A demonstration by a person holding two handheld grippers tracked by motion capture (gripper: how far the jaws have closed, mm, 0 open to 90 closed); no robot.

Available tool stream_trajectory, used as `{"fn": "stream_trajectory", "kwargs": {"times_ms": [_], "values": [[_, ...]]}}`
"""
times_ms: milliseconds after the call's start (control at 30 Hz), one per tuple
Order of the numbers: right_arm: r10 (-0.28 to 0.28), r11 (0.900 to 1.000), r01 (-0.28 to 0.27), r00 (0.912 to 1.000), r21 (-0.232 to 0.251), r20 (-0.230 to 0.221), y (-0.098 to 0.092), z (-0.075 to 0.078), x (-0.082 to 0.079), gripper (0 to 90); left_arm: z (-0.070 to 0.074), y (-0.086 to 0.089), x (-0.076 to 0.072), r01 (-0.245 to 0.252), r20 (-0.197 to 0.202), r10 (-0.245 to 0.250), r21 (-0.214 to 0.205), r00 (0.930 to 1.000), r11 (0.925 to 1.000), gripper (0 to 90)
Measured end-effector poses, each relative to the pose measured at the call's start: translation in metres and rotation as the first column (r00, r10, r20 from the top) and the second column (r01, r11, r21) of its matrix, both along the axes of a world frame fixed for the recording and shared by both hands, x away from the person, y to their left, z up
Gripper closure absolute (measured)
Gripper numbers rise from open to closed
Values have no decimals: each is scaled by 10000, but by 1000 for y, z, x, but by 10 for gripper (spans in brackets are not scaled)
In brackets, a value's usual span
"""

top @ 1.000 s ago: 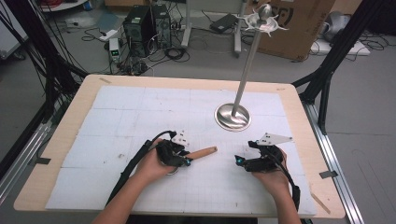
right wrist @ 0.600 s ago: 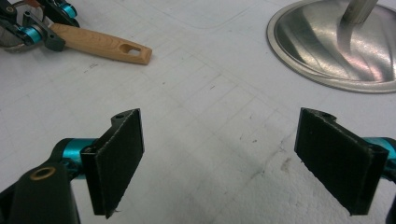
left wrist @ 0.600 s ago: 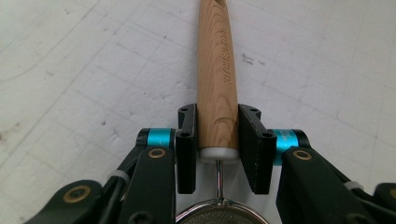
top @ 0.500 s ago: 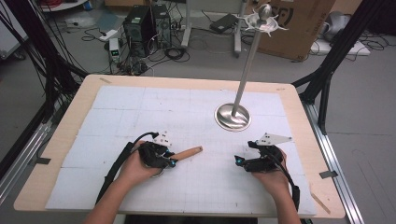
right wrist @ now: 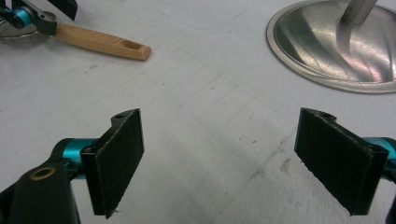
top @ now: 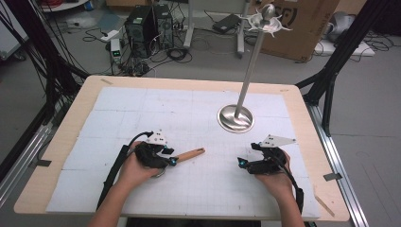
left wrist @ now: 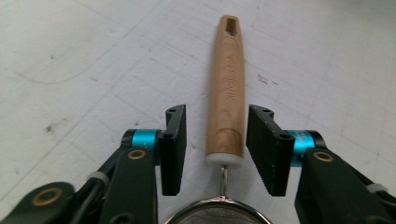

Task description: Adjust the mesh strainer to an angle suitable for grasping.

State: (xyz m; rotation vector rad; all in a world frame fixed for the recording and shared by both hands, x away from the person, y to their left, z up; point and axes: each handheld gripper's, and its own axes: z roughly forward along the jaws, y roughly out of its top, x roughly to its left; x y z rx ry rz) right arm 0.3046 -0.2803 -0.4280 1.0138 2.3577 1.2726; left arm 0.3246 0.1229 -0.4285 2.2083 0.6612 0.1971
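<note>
Two grippers low on the table (top: 56,156), both near the person's edge. Left gripper (left wrist: 215,149) sits over the strainer (left wrist: 224,107): wooden handle lies flat on the mat between the fingers (left wrist: 173,147), gaps showing on both sides, pads not pressing. Those jaws have just been opening. Metal rim of the strainer's bowl shows at the bottom of the left gripper view, under the gripper body. In the high view the handle points right, toward the middle of the table.

Right gripper (right wrist: 238,158) is well apart to the right, fingers spread wide, nothing between them, only bare mat.

Nearby: metal stand (top: 235,118), round steel base on the mat beyond the right gripper, tilted-looking pole rising to a head with hooks. Open mat lies between strainer and base.

Surface: white gridded mat (top: 189,109), scuffed and speckled, on a light wood tabletop. Room: grey floor, PC tower (top: 142,23), tangled cables, cardboard box (top: 307,23), black frame legs at both sides.
</note>
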Motion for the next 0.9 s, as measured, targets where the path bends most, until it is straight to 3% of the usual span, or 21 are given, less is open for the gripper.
{"fn": "stream_trajectory", "kwargs": {"times_ms": [233, 533, 900], "values": [[11, 10000, -11, 10000, 59, 35, -1, 1, 0, 148, 11, 13, -4, -197, 383, 228, -795, 9990, 9966, 474], [-21, 10000, 21, 10000, -19, 26, 0, 0, 1, 148, 29, 31, -9, -387, 799, 528, -1686, 9954, 9849, 395], [32, 10000, -33, 10000, 17, 11, 1, 0, 1, 149, 32, 30, -11, -303, 1019, 461, -1514, 9937, 9880, 362]]}}
